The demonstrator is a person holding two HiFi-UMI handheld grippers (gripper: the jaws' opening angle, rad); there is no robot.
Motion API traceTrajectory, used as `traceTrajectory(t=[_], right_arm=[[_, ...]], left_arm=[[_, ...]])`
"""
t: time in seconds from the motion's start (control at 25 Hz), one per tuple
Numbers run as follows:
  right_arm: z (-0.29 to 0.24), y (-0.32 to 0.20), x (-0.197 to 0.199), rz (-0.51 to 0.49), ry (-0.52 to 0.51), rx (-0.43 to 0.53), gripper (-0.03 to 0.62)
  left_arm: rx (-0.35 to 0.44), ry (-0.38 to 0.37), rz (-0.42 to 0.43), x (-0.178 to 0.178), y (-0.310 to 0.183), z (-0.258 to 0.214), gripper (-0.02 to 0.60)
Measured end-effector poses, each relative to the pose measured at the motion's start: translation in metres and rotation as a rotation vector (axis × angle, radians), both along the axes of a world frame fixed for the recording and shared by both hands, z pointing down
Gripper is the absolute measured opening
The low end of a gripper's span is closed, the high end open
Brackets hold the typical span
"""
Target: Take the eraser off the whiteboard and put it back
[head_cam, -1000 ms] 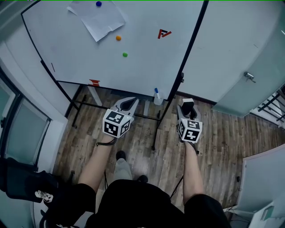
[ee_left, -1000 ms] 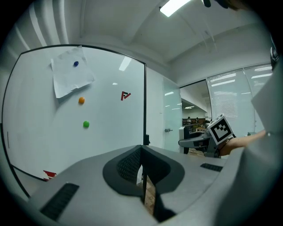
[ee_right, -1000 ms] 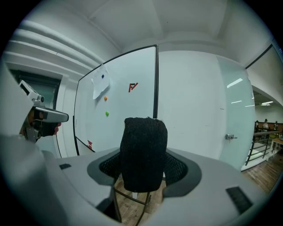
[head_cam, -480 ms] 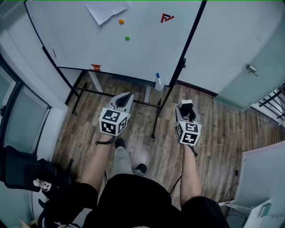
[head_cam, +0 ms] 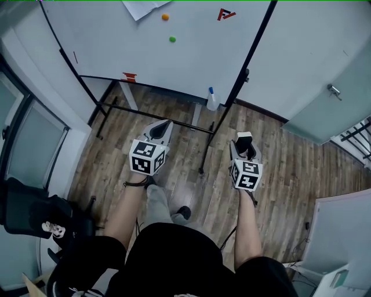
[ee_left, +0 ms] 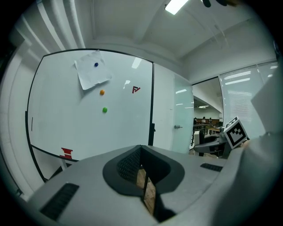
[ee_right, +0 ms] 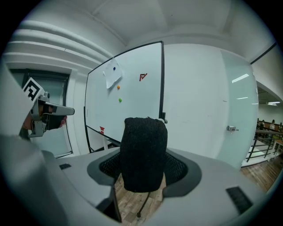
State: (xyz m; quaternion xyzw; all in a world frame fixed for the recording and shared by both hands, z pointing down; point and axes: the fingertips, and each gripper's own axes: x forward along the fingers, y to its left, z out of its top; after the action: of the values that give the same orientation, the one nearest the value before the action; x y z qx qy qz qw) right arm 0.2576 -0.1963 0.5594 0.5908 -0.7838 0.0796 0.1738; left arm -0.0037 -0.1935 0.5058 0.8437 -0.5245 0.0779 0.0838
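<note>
Well back from the white whiteboard (head_cam: 145, 52), the right gripper (head_cam: 244, 141) is clamped on the one black felt eraser (ee_right: 143, 152) and the left gripper (head_cam: 161, 127) has its jaws pressed together on nothing, while the board carries one paper sheet (ee_left: 92, 74) and three round pieces, a blue magnet (ee_left: 96, 64), an orange magnet (head_cam: 165, 17) and a green magnet (head_cam: 172, 39), with one clear spray bottle (head_cam: 213, 101) beneath its lower right corner.

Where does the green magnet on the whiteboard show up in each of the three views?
Head view: green magnet near the top edge, left of centre.
Left gripper view: green magnet left of centre, at mid-height.
Right gripper view: green magnet small, left of centre, above mid-height.
Shared landmark: the red mark sits up and to the right of it in all three.
</note>
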Motion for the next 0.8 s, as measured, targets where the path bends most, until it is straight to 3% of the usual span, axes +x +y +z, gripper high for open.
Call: traceTrajectory(t=[0.4, 0.8], right_arm=[[0.009, -0.017, -0.015, -0.032, 0.002, -0.016, 0.272], [0.0, -0.054, -0.06, -0.065, -0.007, 0.002, 0.272]], left_arm=[[-0.011, -0.013, -0.039, -0.024, 0.001, 0.006, 0.012], [-0.009, -0.001, -0.093, -0.07, -0.02, 0.004, 0.012]])
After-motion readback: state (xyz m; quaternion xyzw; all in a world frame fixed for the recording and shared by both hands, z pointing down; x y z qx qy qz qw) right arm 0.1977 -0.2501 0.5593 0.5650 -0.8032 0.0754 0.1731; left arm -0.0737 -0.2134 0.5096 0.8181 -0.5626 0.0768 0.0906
